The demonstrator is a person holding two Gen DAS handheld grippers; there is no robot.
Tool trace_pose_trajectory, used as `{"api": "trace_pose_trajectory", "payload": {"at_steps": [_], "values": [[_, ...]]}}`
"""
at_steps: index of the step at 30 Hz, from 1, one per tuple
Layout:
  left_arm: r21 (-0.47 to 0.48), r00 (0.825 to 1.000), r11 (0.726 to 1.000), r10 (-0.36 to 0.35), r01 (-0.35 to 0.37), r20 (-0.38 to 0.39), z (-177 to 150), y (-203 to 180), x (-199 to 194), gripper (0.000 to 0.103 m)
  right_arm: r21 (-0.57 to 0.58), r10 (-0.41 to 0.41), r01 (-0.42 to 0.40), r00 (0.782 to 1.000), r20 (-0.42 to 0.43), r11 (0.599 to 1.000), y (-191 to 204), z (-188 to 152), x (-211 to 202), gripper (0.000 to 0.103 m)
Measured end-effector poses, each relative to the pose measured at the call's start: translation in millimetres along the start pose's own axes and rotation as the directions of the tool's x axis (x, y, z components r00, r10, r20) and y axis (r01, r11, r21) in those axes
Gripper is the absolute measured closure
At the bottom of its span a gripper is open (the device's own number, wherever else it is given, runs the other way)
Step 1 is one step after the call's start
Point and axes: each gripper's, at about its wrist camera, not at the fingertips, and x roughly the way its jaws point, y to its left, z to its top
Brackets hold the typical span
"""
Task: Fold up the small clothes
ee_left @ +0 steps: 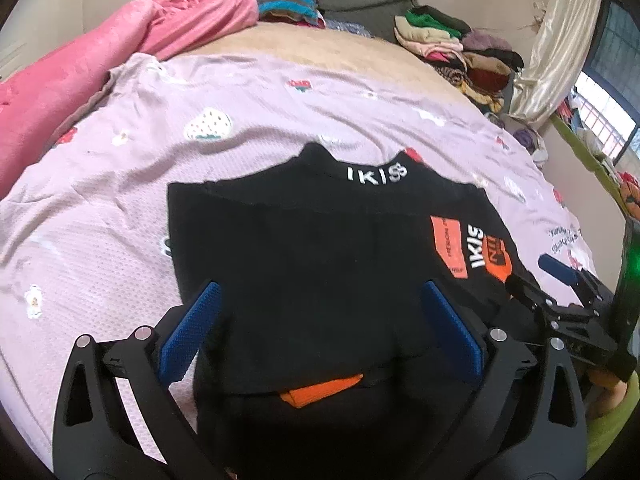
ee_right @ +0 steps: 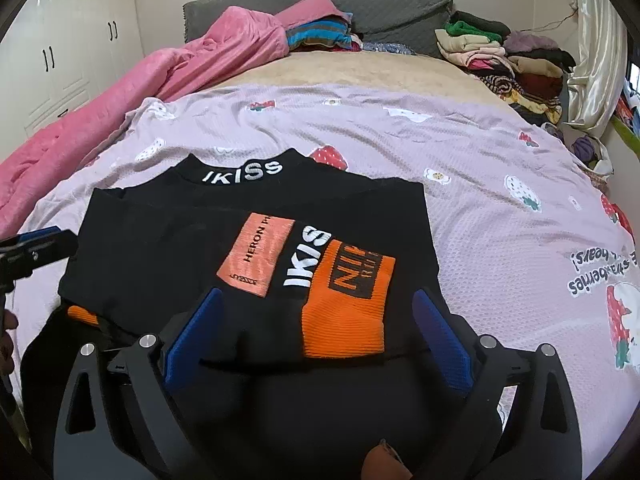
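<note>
Hovering with jaws spread wide and pinching nothing, the left gripper (ee_left: 316, 332) hangs over the black IKISS top (ee_left: 304, 256), which lies folded on the bed (ee_left: 100, 216), spanning both sets of jaws. The right gripper (ee_right: 316, 334), equally spread and empty, straddles the orange cuff (ee_right: 348, 308); dropping again, a pad could snag and undo that fold.

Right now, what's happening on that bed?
A person is folding a black top on the pink sheet, with a gripper in each hand. The sleeves are folded in, orange cuffs showing. The left gripper and right gripper both hover open over its near edge, holding nothing. Folded piles sit by the headboard.
</note>
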Motion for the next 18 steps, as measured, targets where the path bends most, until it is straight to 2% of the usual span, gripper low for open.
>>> {"api": "trace_pose_trajectory", "payload": {"at_steps": [18], "values": [[0.031,0.997,0.999,0.028,-0.030,0.066,3.5,-14.4,-33.5,0.009,0.037,0.031,-0.035,0.995,0.091,0.999,1.9,5.8,-40.0,0.006]]}}
